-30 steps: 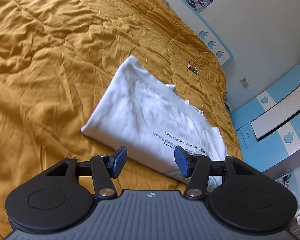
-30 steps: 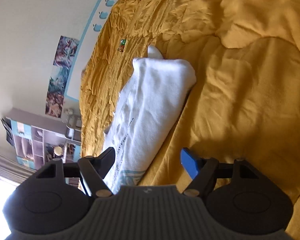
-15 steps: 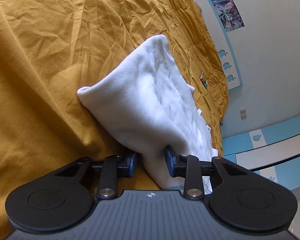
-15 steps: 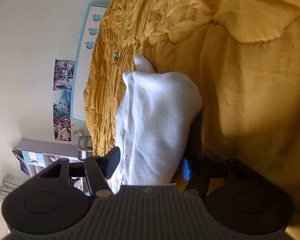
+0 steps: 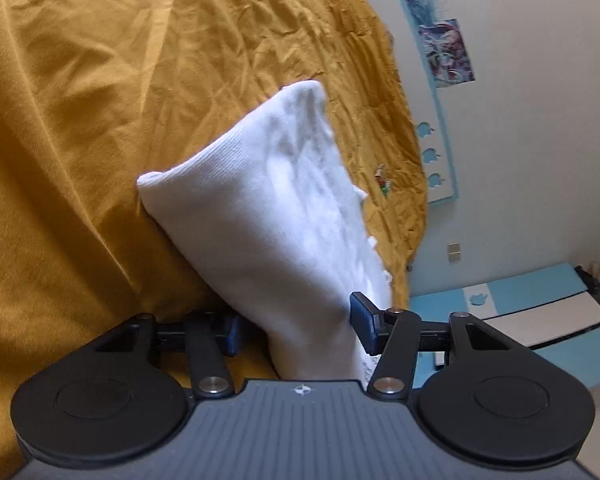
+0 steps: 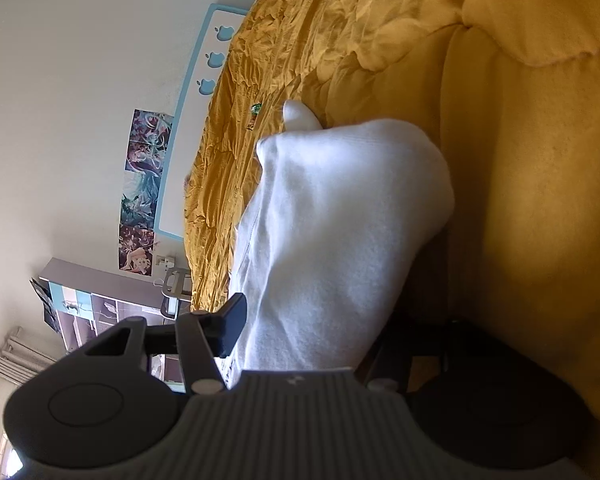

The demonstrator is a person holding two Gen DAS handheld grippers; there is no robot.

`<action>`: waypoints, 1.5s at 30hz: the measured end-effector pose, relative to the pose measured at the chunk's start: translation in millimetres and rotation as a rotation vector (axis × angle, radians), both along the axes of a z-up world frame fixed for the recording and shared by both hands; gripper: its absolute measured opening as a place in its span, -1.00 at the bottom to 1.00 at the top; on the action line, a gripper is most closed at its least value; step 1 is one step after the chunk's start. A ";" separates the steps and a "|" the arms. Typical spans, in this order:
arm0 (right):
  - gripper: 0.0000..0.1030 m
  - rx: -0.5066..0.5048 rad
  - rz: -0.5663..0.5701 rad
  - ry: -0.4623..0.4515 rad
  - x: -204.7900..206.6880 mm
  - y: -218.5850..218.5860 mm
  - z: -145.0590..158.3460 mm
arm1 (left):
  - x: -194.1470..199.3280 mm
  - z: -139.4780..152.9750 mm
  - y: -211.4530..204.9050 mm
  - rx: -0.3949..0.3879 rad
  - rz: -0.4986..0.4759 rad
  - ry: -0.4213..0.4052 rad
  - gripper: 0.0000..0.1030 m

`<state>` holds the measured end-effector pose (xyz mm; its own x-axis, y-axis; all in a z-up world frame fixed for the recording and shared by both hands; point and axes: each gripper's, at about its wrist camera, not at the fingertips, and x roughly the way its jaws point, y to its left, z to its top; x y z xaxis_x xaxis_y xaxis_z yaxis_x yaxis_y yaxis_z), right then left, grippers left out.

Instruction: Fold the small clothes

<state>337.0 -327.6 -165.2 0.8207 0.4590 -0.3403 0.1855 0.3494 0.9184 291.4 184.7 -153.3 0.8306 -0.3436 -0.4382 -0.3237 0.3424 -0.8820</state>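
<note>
A folded white garment (image 5: 284, 220) lies on a mustard-yellow bed cover (image 5: 100, 80). My left gripper (image 5: 296, 332) has its jaws around the garment's near edge, one finger under the cloth and one on top, gripping it. The garment also shows in the right wrist view (image 6: 332, 240). My right gripper (image 6: 312, 332) straddles its near end, the left finger (image 6: 232, 326) against the cloth; the right finger is hidden in shadow under the cloth. The near part of the garment is lifted off the cover.
A small coloured wrapper (image 5: 382, 178) lies on the cover beyond the garment. A wall with posters (image 5: 444, 44) and a blue panel with apple cut-outs (image 5: 432, 156) borders the bed. Blue and white cabinets (image 5: 540, 312) stand beyond the bed's edge.
Both grippers moved down onto the garment's near edge and closed on it from open. The near edge now rises off the cover and the garment stands tilted.
</note>
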 end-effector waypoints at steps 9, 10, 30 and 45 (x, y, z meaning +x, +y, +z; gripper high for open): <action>-0.74 -0.132 -0.009 -0.001 3.8 11.8 0.5 | -3.6 18.7 -15.0 0.202 0.057 0.030 -0.69; -0.74 -0.151 -0.007 0.012 5.3 13.4 5.3 | -3.4 27.8 -17.7 0.241 0.043 0.045 -0.70; -0.76 -0.068 0.030 0.105 -48.9 3.8 102.8 | -56.4 137.8 -27.5 0.382 -0.109 0.115 -0.71; -0.75 -0.130 0.119 0.165 -210.1 -15.2 120.2 | -188.1 137.5 -26.7 0.385 -0.219 0.132 -0.70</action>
